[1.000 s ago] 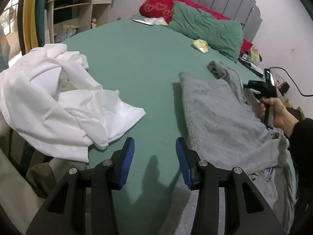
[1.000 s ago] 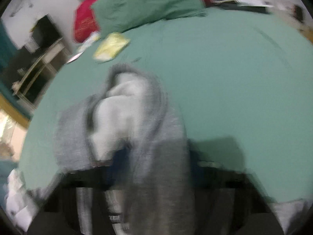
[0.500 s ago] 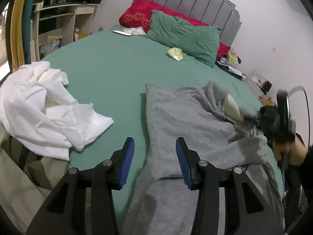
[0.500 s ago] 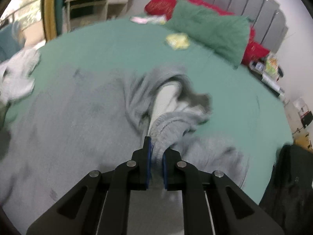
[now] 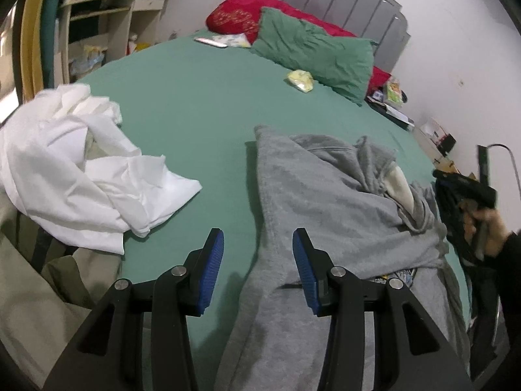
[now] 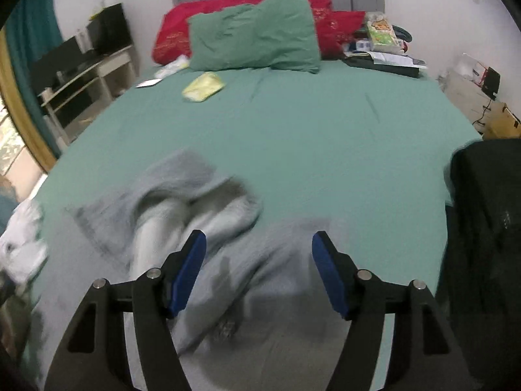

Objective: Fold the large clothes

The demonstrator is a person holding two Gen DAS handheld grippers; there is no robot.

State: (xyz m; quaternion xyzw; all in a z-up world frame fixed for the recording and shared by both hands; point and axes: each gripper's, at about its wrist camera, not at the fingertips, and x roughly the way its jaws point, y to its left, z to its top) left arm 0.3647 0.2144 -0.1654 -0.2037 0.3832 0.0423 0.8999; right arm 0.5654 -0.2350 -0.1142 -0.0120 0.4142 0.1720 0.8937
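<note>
A large grey sweatshirt [image 5: 325, 202] lies spread on the green bed, with its hood [image 5: 390, 182] bunched toward the right and showing a pale lining. My left gripper [image 5: 257, 260] is open and empty, hovering just above the sweatshirt's left edge. In the right wrist view the sweatshirt [image 6: 195, 228] is blurred, with its rumpled hood to the left. My right gripper [image 6: 259, 267] is open and empty above the grey fabric. The right gripper also shows in the left wrist view [image 5: 469, 192], held in a hand at the far right.
A crumpled white garment [image 5: 81, 169] lies at the bed's left edge over olive cloth [image 5: 39, 290]. A green pillow [image 5: 312, 52], a red pillow [image 5: 241, 16] and a yellow packet [image 5: 301, 79] lie near the headboard. A dark garment [image 6: 485, 228] hangs at the bed's right side.
My right gripper was shut on the sweatshirt's hood, pulled it across the body, then opened and let it go. The left gripper stayed open while its view shifted toward the sweatshirt.
</note>
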